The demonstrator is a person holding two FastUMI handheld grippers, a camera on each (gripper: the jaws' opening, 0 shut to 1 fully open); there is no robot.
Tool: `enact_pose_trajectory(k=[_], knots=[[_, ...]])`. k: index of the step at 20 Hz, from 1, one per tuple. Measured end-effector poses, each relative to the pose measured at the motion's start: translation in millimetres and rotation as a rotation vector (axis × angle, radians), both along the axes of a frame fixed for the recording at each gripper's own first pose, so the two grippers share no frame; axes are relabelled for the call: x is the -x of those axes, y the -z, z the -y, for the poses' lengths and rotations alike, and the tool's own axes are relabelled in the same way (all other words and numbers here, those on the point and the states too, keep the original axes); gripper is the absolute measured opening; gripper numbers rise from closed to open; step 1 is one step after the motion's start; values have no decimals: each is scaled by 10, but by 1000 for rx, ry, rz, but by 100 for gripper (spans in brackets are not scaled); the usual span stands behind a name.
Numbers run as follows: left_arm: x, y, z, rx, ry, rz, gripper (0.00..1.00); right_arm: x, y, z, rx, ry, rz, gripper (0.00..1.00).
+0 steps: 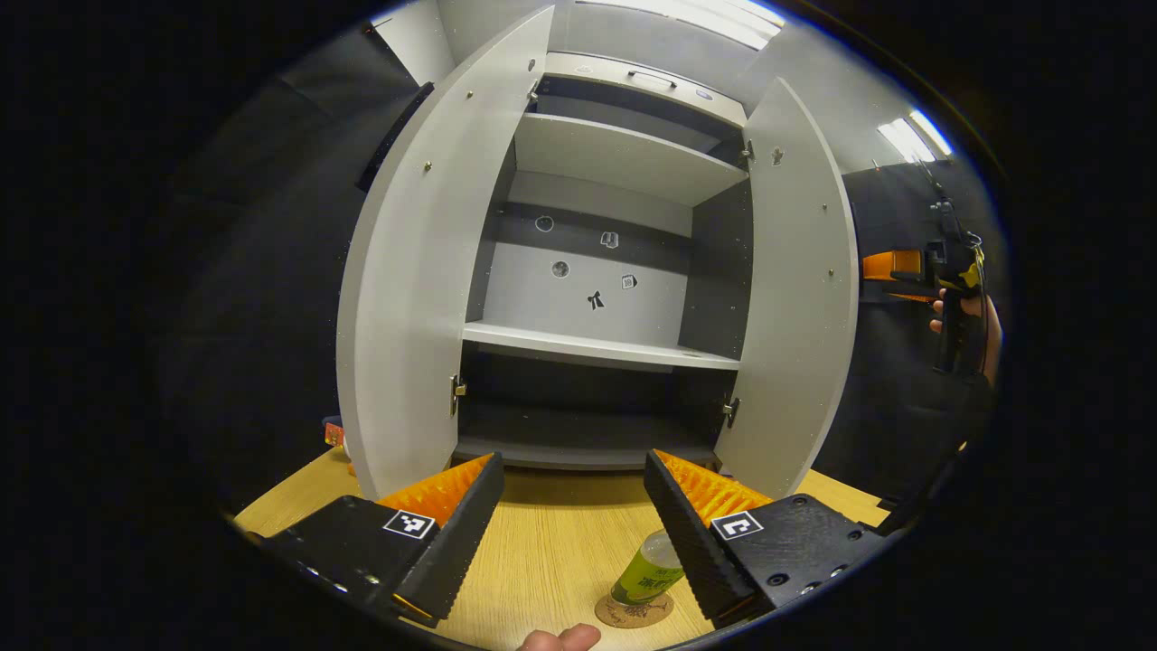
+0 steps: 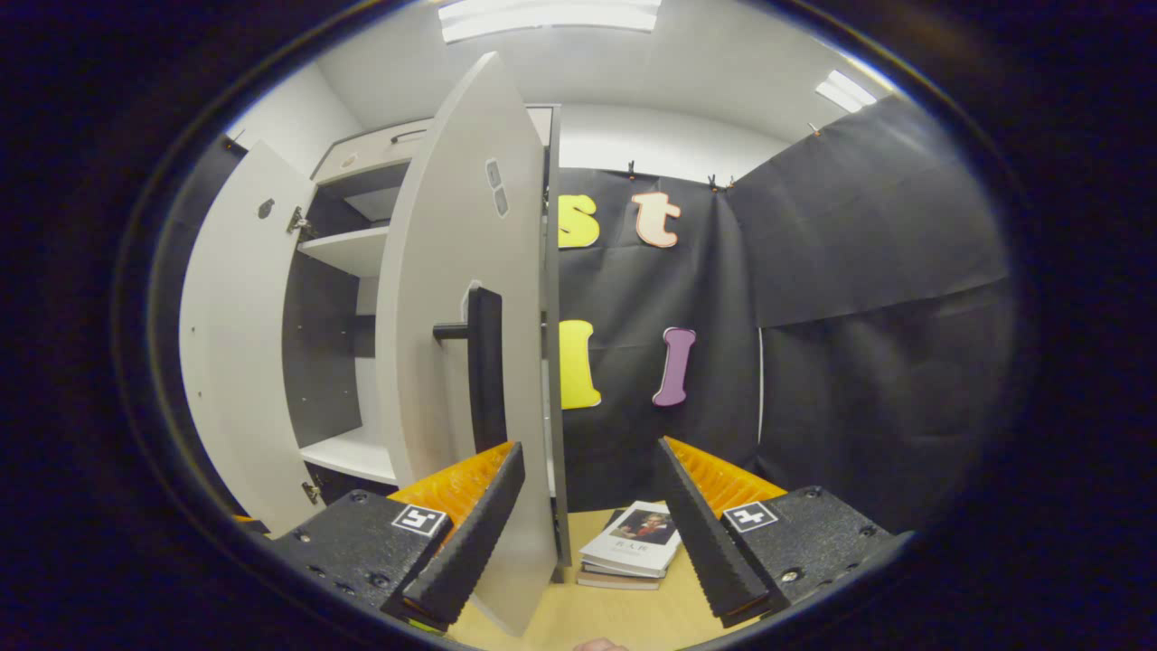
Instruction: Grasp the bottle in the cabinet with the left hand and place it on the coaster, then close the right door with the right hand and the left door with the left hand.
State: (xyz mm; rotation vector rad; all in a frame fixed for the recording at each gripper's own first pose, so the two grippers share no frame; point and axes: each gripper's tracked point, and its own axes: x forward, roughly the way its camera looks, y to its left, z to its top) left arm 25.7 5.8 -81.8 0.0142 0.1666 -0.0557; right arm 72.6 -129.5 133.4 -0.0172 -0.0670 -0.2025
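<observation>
Left gripper (image 1: pixel 571 533) hangs over the bench (image 1: pixel 551 551), fingers wide apart, holding nothing. The green bottle (image 1: pixel 647 571) stands on the cork coaster (image 1: pixel 633 611), low and just inside the gripper's right finger, tilted by the lens; touching or not, can't tell. Placement looks done. Cabinet (image 1: pixel 624 149) straight ahead, shelves bare, left door (image 1: pixel 418 271) and right door (image 1: pixel 794 298) both swung open. Far right, a hand (image 1: pixel 969 316) carries the other gripper beside the right door.

In the right gripper view, the right gripper (image 2: pixel 592 529) is also spread wide and empty. The right door's outer face and its dark vertical handle (image 2: pixel 484 371) sit just ahead, left of centre, door edge between the fingers. Next likely: push that door shut leftward. Books (image 2: pixel 633 542) lie on the bench beyond.
</observation>
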Motion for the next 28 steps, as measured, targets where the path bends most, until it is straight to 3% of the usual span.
enact_pose_trajectory(k=[6,11,12,13,21,22,24,26,27,28], knots=[[5,-51,-38,-11,-7,8,95,-152,61,-400,-12,-100,-5,96],[26,-63,-61,-17,-24,10,95,-447,228,-813,-44,-259,-46,93],[39,-71,-59,-15,-28,9,95,-472,231,-790,-45,-258,-44,97],[52,-79,-64,-15,-31,11,95,-488,202,-788,-47,-261,-32,94],[54,-367,55,2,-16,64,95,-260,155,-776,-30,-255,2,97],[48,-409,96,5,-5,73,95,-169,227,-788,-20,-248,3,93],[12,-478,162,1,13,91,95,-59,407,-792,-10,-225,-3,97],[-17,-498,212,-6,27,99,95,28,624,-867,-22,-225,-20,93],[-26,-496,239,-6,36,95,100,77,718,-877,-32,-213,-30,93],[-19,-486,277,-3,47,87,95,125,812,-865,-32,-195,-38,97]])
